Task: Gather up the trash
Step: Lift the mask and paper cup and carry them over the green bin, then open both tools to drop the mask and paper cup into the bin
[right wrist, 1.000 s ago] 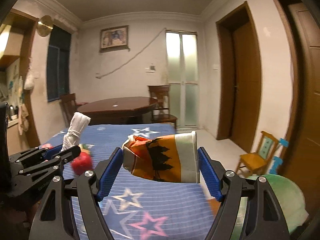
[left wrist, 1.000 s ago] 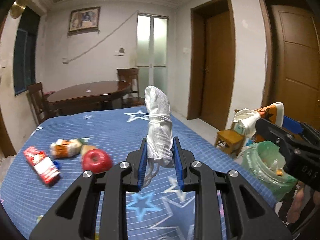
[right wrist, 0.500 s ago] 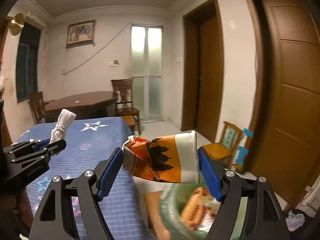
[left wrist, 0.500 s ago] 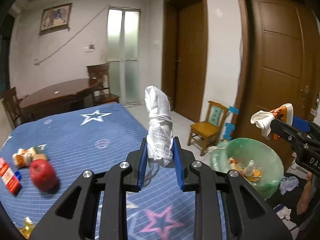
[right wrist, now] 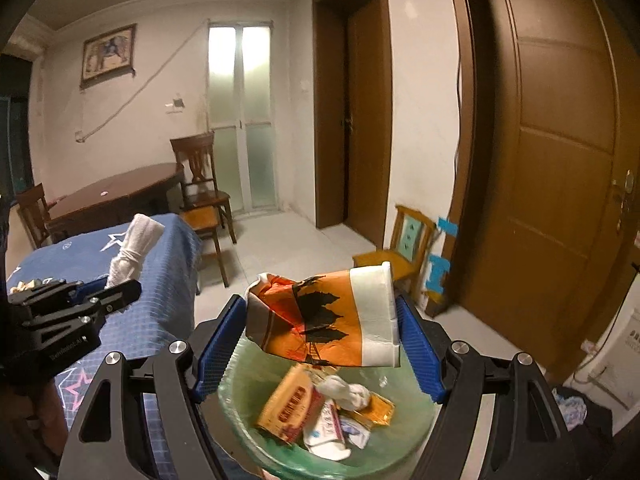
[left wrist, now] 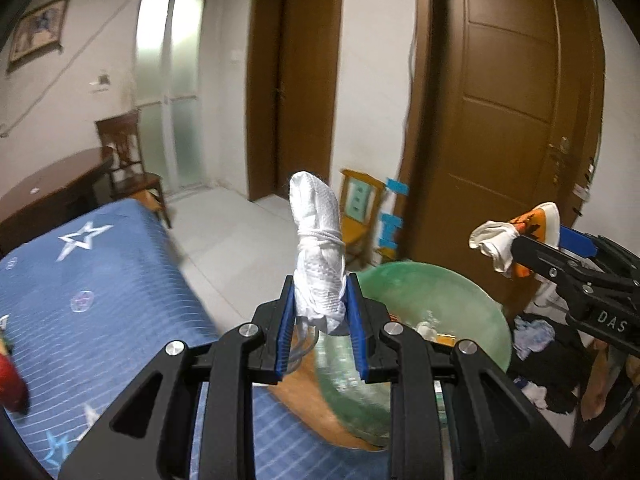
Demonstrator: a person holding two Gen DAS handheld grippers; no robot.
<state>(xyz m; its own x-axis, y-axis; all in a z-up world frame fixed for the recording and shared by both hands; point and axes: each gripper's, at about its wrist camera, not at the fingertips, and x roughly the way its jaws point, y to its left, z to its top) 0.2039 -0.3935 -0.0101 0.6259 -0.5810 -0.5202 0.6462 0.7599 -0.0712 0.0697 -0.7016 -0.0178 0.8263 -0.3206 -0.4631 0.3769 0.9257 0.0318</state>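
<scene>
My left gripper (left wrist: 320, 320) is shut on a knotted white tissue wad (left wrist: 318, 256) that stands upright between the blue pads, near the rim of the green-lined trash bin (left wrist: 472, 292). My right gripper (right wrist: 320, 332) is shut on a crumpled orange and white paper cup (right wrist: 324, 320), held directly above the bin (right wrist: 248, 412), which holds several wrappers and tissues. The right gripper with the cup (left wrist: 532, 224) shows at the right of the left wrist view. The left gripper with the wad (right wrist: 132, 248) shows at the left of the right wrist view.
The table with the blue star cloth (left wrist: 100, 280) lies left of the bin, with a red apple (left wrist: 10, 384) at its left edge. A small yellow chair (right wrist: 404, 248), brown doors (right wrist: 560, 160), a dark wooden table (right wrist: 116, 192) and clothes on the floor (left wrist: 536, 332) surround the area.
Both grippers swung right, away from the blue table toward the bin, keeping hold of their items. The right gripper now hangs over the bin opening.
</scene>
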